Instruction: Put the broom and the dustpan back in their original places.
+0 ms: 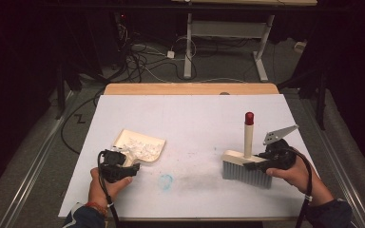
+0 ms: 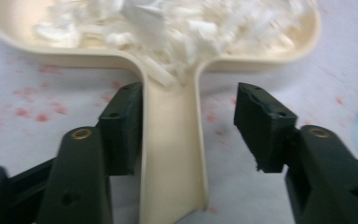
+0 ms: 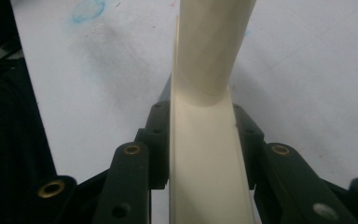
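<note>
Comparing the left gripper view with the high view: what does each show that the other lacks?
Left gripper view alone: a gap between one jaw and the dustpan handle, the other jaw against it, and red flecks on the table sheet. High view alone: the brush clamped in the right gripper, its red-tipped handle upright, and the blue smudge. Both: the cream dustpan full of white shreds.

Cream dustpan [image 1: 140, 145], white scraps [image 1: 142, 148]; cream brush [image 1: 246, 164], red-tipped handle [image 1: 249, 135].

Bright lit table [image 1: 190, 118], dark surrounds; gripper views soft, blurry up close, w/ faint shadows.
</note>
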A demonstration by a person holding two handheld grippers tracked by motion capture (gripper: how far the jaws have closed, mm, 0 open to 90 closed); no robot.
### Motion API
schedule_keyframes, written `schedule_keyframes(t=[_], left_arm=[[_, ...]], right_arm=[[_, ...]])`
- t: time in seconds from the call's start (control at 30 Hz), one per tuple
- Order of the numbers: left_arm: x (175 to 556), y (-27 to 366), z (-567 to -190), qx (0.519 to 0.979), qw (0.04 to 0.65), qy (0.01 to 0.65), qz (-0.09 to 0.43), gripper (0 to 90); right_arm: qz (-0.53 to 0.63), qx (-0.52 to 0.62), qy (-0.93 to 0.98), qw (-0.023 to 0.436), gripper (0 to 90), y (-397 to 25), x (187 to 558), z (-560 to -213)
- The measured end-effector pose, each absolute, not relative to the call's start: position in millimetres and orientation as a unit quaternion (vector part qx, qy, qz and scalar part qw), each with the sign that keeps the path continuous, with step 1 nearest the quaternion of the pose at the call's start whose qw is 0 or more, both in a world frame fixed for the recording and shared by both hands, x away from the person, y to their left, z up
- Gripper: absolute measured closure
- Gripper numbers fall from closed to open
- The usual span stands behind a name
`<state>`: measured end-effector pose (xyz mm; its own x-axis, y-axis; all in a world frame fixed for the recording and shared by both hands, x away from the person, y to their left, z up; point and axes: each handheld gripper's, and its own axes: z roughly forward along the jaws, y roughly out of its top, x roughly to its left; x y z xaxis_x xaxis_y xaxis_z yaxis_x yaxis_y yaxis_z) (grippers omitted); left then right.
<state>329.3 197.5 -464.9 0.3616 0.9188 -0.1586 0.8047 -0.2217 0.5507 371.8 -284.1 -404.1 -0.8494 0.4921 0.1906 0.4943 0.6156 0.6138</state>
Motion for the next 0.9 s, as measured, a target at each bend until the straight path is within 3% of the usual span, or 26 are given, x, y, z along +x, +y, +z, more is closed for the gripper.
schedule_keyframes(t=[0.3,0.47,0.57,0.9], left_arm=[[317,187,-463,0.793,0.286,0.527,0.103,30.8],[315,188,-459,0.802,0.277,0.512,0.135,27.0],[311,190,-454,0.81,0.273,0.485,0.184,21.2],[308,207,-440,0.799,0.327,0.443,0.24,19.1]], right_arm=[[-0.339,-0.288,-0.896,-0.003,61.9,-282,389,-405],[-0.337,-0.294,-0.894,-0.005,59.1,-279,402,-407],[-0.334,-0.302,-0.893,-0.005,58.0,-278,408,-408],[-0.353,-0.335,-0.873,0.019,55.6,-279,426,-412]])
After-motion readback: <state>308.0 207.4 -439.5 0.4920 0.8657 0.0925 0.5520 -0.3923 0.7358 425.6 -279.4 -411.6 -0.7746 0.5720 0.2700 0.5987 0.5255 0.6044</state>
